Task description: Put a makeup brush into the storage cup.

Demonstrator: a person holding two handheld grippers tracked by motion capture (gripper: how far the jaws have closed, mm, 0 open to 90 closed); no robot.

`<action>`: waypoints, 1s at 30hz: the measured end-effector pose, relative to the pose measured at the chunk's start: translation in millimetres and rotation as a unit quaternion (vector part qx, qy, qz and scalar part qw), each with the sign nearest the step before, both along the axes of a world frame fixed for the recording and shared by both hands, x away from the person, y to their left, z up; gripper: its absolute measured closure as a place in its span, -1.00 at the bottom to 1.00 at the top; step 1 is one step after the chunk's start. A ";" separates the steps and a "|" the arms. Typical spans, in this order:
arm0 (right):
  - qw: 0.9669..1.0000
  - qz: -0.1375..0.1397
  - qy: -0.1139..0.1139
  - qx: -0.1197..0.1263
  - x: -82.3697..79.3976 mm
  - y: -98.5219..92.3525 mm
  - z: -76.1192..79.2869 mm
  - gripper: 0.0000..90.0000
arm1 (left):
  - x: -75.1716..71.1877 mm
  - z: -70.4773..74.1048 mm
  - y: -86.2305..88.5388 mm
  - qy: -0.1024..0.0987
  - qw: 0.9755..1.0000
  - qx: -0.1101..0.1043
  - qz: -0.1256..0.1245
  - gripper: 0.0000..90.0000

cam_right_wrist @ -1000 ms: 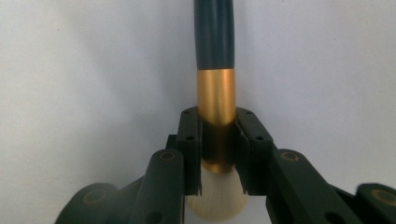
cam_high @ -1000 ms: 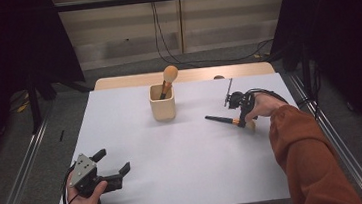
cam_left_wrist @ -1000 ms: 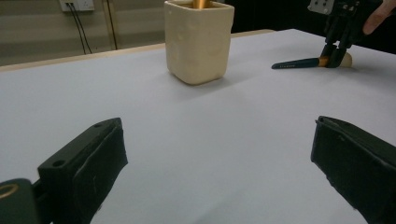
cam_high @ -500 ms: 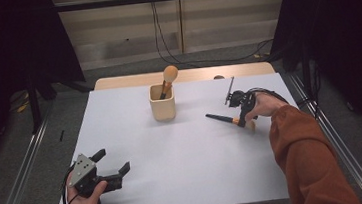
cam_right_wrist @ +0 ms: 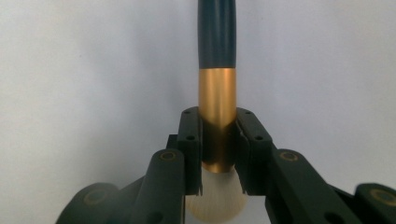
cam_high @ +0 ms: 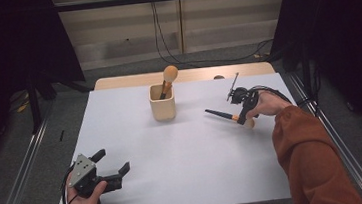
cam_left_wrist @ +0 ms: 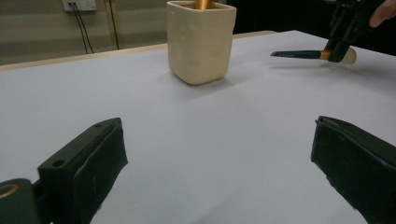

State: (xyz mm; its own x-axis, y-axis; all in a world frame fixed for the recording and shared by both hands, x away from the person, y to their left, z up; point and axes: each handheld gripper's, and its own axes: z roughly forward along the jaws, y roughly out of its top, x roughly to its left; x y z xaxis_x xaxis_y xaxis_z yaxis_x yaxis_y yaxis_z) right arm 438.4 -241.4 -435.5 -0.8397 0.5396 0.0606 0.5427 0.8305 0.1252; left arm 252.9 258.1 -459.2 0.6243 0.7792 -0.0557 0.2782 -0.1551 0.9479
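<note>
A: From the high view, the right gripper [cam_high: 243, 116] holds a makeup brush [cam_high: 228, 117] at the table's [cam_high: 186, 182] right side, its dark handle pointing toward the cream holder [cam_high: 162, 102]. This looks like the pick-up step.

B: And the left gripper [cam_high: 110, 165]?

A: It rests at the near left corner, jaws apart, holding nothing.

B: The left gripper view agrees: wide jaws, the holder [cam_left_wrist: 201, 42] ahead, the brush [cam_left_wrist: 308, 54] level just above the table.

A: In the right gripper view the pads clamp the brush's gold ferrule [cam_right_wrist: 217, 116], bristles nearest the camera.

B: The next move likely calls for lifting and tipping it upright over the holder, beside the wooden utensil [cam_high: 168, 78] already inside.
</note>
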 end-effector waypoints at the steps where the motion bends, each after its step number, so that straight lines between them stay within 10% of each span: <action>1: 1.000 -0.002 -0.005 0.006 -0.6 -1.3 2.3 0.65 | 0.0 0.0 0.0 0.000 1.000 0.000 0.000 -0.93; 14: 0.994 -0.063 -0.055 0.073 -10.3 -17.3 13.1 0.65 | -0.3 0.1 0.6 0.000 1.000 0.001 0.002 -0.93; 30: 0.960 -0.147 -0.124 0.202 -28.6 -36.0 13.0 0.65 | -0.6 0.3 0.3 0.000 1.000 -0.001 0.004 -0.93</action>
State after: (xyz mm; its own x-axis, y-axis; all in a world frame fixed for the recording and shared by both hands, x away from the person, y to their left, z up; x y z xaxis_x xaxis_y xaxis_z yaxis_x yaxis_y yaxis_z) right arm 409.7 -277.4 -422.5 -0.6698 0.7305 0.1332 0.6588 0.5018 0.5605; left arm 252.3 258.4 -458.9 0.6183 0.7839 -0.0571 0.2799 -0.1518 0.9479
